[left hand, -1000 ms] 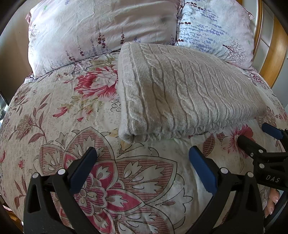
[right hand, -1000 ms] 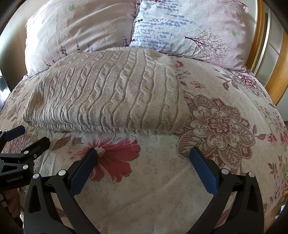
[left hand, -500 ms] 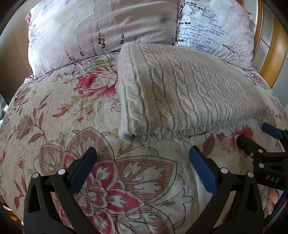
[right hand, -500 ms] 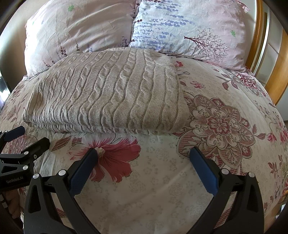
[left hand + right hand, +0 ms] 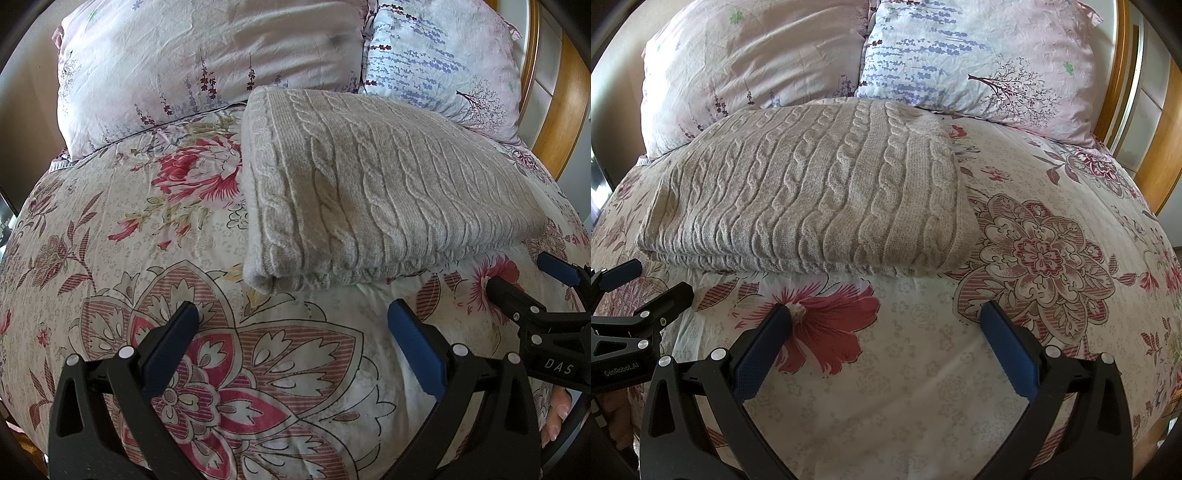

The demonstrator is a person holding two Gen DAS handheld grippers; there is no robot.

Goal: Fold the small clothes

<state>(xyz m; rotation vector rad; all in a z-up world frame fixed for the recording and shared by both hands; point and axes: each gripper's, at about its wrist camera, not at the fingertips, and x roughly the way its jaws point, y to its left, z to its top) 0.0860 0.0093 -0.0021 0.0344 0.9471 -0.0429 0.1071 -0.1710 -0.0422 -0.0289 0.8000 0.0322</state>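
A grey-beige cable-knit sweater [image 5: 384, 192] lay folded into a thick rectangle on a white bedspread w/ red and pink floral print [image 5: 155, 236], its far edge up against two pillows. The fold showed as stacked layers along the near edge, rounded at the near-left corner in the left wrist view.

The left gripper [image 5: 293, 321], black frame w/ blue finger pads [image 5: 171, 345], was spread wide and held nothing; it hovered over the bedspread just short of the sweater's near-left corner, not touching the knit. The right gripper [image 5: 886, 321], same build, was likewise spread wide and empty, its pads [image 5: 1006, 347] over the red flower print just short of the sweater's near edge, toward its right half. No cloth lay between either pair of fingers.

Each gripper showed in the other's view: the right one at the right edge of the left wrist view, the left one at the left edge of the right wrist view, both near the sweater's near edge. A bit of a hand [image 5: 554, 417] showed under the right gripper at the lower right.

Behind the sweater: a pale pink pillow w/ lavender sprigs [image 5: 207, 62] on the left, a white-and-pink pillow w/ purple sprigs and a tree print [image 5: 964, 59] on the right. A curved wooden bed frame [image 5: 1160, 155] ran along the far right.
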